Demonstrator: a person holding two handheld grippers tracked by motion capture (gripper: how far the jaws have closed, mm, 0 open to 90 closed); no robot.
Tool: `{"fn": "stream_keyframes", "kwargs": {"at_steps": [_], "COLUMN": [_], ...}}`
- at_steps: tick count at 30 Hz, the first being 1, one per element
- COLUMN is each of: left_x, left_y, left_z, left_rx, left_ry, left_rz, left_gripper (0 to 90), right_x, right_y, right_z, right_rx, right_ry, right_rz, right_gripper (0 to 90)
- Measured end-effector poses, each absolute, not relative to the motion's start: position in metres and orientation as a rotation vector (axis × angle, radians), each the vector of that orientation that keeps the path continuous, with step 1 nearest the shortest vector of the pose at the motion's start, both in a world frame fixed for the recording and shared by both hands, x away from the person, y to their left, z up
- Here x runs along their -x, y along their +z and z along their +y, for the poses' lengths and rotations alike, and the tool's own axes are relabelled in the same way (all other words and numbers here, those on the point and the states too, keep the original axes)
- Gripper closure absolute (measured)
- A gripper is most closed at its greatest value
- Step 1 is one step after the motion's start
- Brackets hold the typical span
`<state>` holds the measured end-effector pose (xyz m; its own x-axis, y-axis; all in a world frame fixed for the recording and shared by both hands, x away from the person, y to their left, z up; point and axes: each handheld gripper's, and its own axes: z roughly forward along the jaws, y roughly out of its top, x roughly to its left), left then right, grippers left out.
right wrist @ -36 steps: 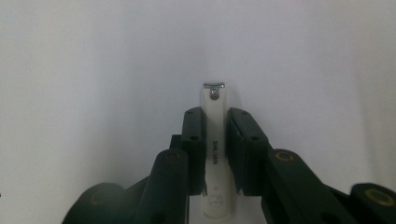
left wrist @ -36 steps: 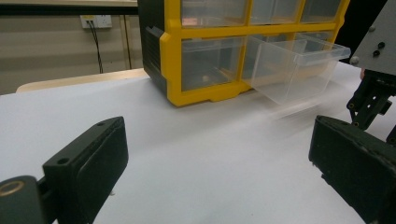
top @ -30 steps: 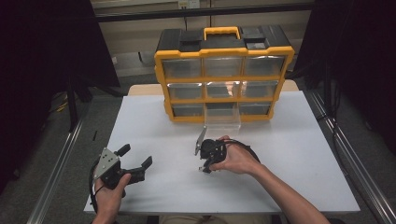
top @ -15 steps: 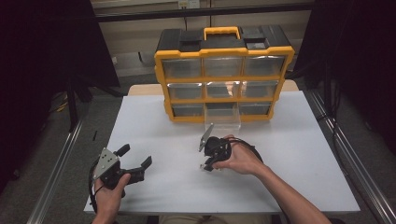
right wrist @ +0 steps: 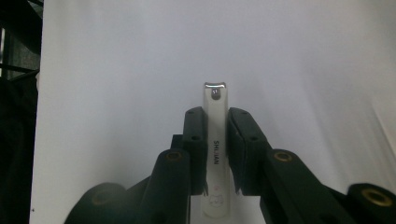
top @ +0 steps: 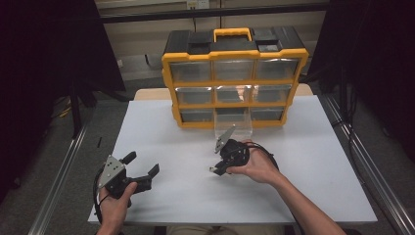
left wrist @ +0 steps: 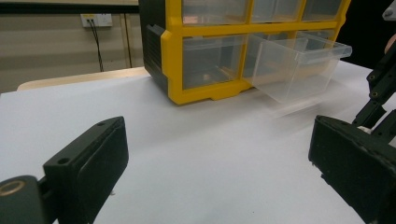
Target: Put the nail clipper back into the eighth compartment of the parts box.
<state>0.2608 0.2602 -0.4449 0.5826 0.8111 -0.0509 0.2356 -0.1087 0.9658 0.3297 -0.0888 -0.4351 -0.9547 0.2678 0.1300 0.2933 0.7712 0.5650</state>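
Observation:
A yellow and black drawer organizer [top: 235, 73] stands at the table's far side. Its bottom middle clear drawer [top: 234, 122] is pulled out toward me and looks empty; the left gripper view shows it blurred [left wrist: 299, 65]. My right gripper [top: 215, 169] hovers just in front of that drawer, shut on a silver nail clipper [right wrist: 215, 135] that pokes out past the jaws and points down at the white table. My left gripper [top: 143, 164] rests low at the front left, open, with nothing between its fingers [left wrist: 93, 158].
The white table [top: 313, 161] spreads out around both hands. Metal rails run along the floor on either side, with a dark curtain beyond. The organizer's other drawers are pushed in. The right gripper's linkage [left wrist: 380, 88] shows at the right edge of the left gripper view.
My right gripper, holding the nail clipper, has drifted slightly right and farther from me, toward the open drawer. The left gripper has stayed about where it was.

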Motion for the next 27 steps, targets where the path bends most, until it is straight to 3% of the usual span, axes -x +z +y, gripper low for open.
{"fn": "stream_keyframes", "kwargs": {"at_steps": [27], "left_x": [-0.259], "left_y": [-0.443], "left_z": [0.263], "left_rx": [-1.622], "left_ry": [0.641], "left_rz": [0.905], "left_gripper": [3.9], "right_x": [-0.327], "right_y": [-0.411], "right_z": [-0.116], "right_rx": [0.575], "right_ry": [-1.159], "right_rz": [-2.862], "right_gripper": [77.5]}}
